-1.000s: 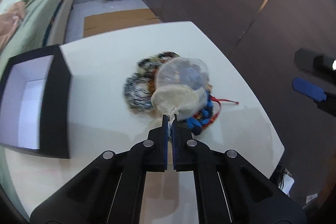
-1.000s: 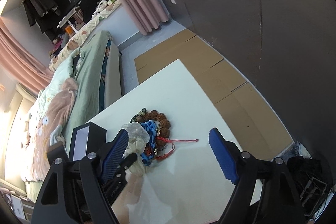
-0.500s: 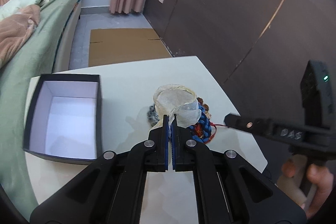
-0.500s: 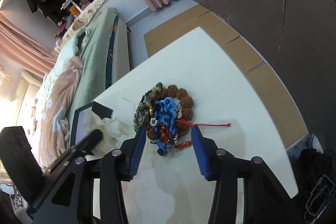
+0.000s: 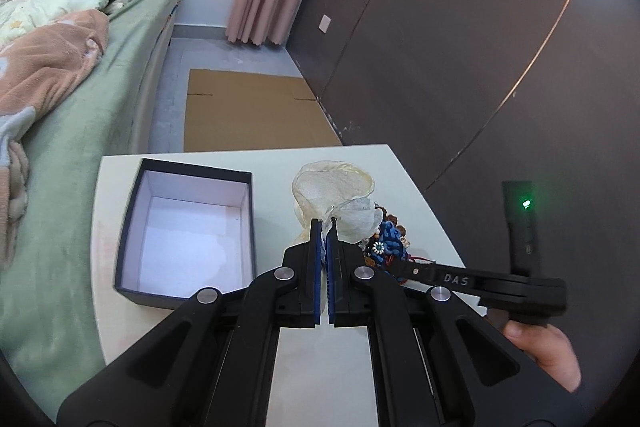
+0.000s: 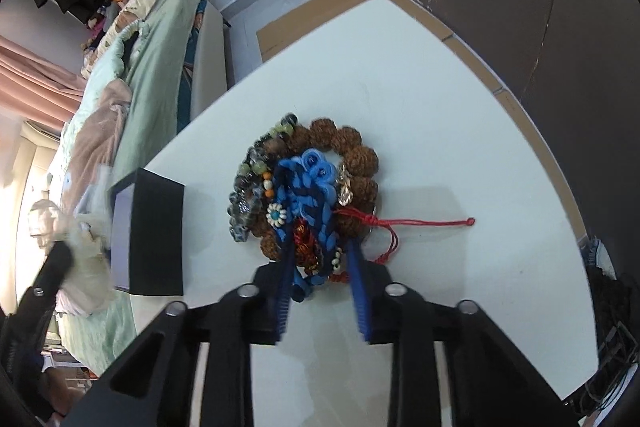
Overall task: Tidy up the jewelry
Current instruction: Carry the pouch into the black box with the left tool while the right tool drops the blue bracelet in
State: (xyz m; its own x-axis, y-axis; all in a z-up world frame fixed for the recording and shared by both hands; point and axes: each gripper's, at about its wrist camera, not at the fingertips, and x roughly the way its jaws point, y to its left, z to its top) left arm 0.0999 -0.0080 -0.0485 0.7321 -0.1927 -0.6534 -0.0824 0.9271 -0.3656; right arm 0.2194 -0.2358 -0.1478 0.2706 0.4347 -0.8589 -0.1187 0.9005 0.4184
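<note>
A pile of jewelry (image 6: 308, 191) lies on the white table (image 6: 460, 131): brown bead bracelet, blue braided cord, grey-green beads, red string. My right gripper (image 6: 320, 259) is open, its blue fingers straddling the near end of the pile. My left gripper (image 5: 324, 227) is shut on a sheer cream organza pouch (image 5: 332, 187), held above the table beside the pile (image 5: 386, 243). The pouch also shows at the left edge of the right wrist view (image 6: 76, 247). A black open box with white inside (image 5: 188, 231) stands left of the pouch.
A bed with green and pink bedding (image 5: 68, 99) runs along the table's left side. Flattened cardboard (image 5: 248, 115) lies on the floor beyond the table. A dark wall (image 5: 460, 47) is at the right. The table edge curves close on the right.
My left gripper has lifted the pouch up and back off the pile. My right gripper has come down to the pile and narrowed around its near end.
</note>
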